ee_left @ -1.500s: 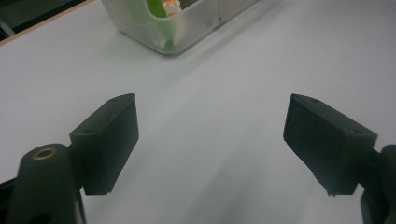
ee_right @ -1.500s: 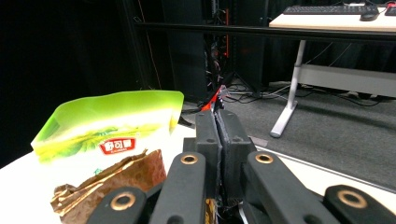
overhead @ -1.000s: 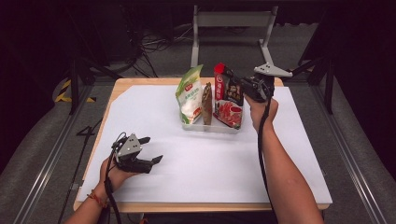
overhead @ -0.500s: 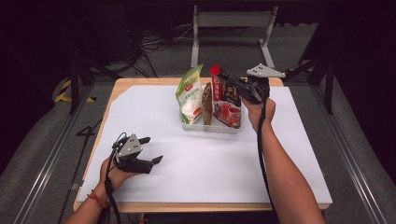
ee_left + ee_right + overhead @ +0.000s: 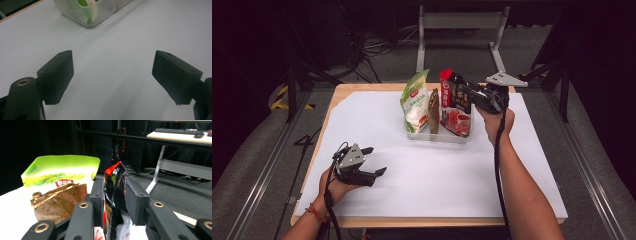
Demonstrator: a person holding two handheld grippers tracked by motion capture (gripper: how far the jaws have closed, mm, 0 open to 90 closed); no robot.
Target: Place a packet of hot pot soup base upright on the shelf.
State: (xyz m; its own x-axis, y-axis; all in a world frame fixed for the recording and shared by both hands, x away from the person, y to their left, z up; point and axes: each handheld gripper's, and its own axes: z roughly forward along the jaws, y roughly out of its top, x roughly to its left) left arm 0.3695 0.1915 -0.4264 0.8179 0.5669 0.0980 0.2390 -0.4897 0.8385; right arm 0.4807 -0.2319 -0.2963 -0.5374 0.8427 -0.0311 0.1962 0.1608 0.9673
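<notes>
Pinching the red snack packet (image 5: 113, 195) between my right gripper (image 5: 113, 202)'s jaws, above the clear bin (image 5: 437, 136) holding its neighbours, I judge extraction underway, needing a straight lift, while my left gripper (image 5: 371, 161) rests released.

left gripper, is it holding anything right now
No, the left gripper has its jaws spread wide apart over the bare white table, with nothing between them.
</notes>
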